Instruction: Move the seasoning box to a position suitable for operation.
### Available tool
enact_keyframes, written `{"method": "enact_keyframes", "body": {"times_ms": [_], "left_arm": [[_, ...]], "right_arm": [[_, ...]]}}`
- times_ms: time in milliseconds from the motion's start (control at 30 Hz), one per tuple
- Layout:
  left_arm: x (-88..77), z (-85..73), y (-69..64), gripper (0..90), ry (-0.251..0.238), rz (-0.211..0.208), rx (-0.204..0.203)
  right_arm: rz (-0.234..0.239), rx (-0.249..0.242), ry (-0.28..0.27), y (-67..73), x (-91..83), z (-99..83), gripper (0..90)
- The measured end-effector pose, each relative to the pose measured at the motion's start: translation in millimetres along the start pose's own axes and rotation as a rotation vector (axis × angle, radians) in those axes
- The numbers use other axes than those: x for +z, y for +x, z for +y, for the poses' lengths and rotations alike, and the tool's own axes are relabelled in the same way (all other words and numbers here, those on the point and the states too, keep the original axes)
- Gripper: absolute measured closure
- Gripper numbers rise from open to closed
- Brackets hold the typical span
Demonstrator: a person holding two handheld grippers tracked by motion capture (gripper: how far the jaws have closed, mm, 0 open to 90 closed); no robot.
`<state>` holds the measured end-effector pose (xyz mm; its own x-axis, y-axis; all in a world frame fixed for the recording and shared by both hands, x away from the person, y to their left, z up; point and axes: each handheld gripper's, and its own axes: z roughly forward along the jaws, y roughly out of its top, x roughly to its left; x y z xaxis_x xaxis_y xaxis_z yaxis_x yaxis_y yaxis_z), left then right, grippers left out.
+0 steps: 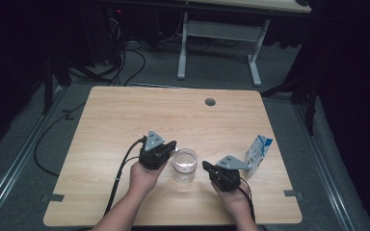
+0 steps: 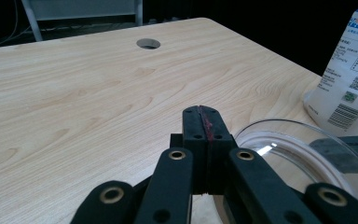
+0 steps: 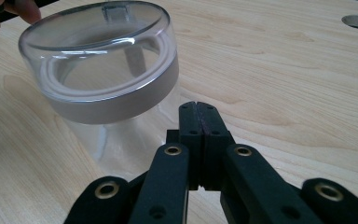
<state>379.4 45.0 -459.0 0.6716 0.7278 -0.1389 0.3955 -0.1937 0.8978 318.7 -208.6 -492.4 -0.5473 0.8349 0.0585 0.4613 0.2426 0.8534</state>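
A clear jar [image 1: 185,165] with a clear lid stands upright on the wooden table [image 1: 125,120], between my two grippers. My left gripper [image 1: 173,145] sits just left of the jar's lid, shut with nothing between its jaws. In the left gripper view its jaws [image 2: 201,119] press together and the jar's lid [image 2: 303,149] lies to their right. My right gripper [image 1: 205,166] is just right of the jar, also shut and holding nothing. In the right gripper view its closed tips [image 3: 199,114] stand beside the jar [image 3: 102,70], apart from it.
A white and blue pouch [image 1: 258,154] stands near the table's right edge, behind my right gripper; it also rises at the right of the left gripper view [image 2: 349,79]. A round cable hole [image 1: 210,102] is at the table's far side. A desk frame [image 1: 219,45] stands on the floor beyond.
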Motion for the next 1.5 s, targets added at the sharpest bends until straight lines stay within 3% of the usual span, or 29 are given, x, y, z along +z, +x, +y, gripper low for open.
{"method": "enact_keyframes", "body": {"times_ms": [1100,1367,1500], "left_arm": [[1.9,-3.2,2.6,90.0,-0.001,0.004,-0.009],[1.6,-3.2,2.8,90.0,-0.004,0.0,-0.009],[1.5,-3.6,3.1,90.0,-0.006,-0.001,-0.012]], "right_arm": [[0.013,-0.055,-0.038,7.3,-6.1,3.6,90.0],[0.046,-0.083,-0.101,20.7,-15.0,11.6,90.0],[0.065,-0.112,-0.105,31.3,-13.4,14.0,90.0]]}}
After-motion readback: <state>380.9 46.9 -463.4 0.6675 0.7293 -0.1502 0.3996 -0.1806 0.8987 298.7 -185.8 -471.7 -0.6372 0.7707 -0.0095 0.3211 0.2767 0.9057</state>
